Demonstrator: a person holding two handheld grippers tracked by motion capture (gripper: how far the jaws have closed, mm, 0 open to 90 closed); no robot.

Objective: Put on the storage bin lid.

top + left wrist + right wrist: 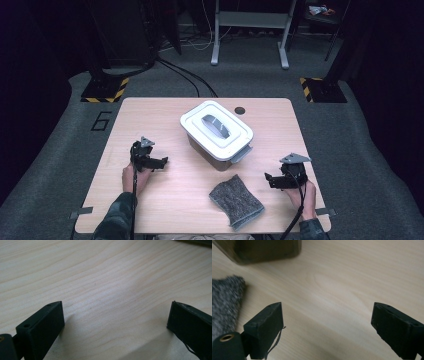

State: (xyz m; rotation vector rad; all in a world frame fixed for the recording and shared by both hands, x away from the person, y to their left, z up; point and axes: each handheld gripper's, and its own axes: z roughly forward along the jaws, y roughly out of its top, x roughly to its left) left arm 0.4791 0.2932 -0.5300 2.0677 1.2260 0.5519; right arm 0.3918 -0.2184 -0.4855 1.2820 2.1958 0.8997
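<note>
A lidded white and grey bin (216,134) stands in the middle of the light wooden table (150,115). A folded grey cloth (235,201) lies in front of it near the front edge; its corner (225,302) appears at the left of the right gripper view, with the bin's dark base (264,250) at the top. My left gripper (162,162) rests low over bare wood left of the bin, jaws wide apart and empty (116,322). My right gripper (269,180) sits right of the cloth, open, with nothing between its jaws (327,322).
A small dark round disc (240,110) lies on the table behind the bin. Bare wood stretches along the table's left and right sides. Beyond the table are grey carpet, cables, stand bases with yellow-black tape (106,91) and a white frame (250,30).
</note>
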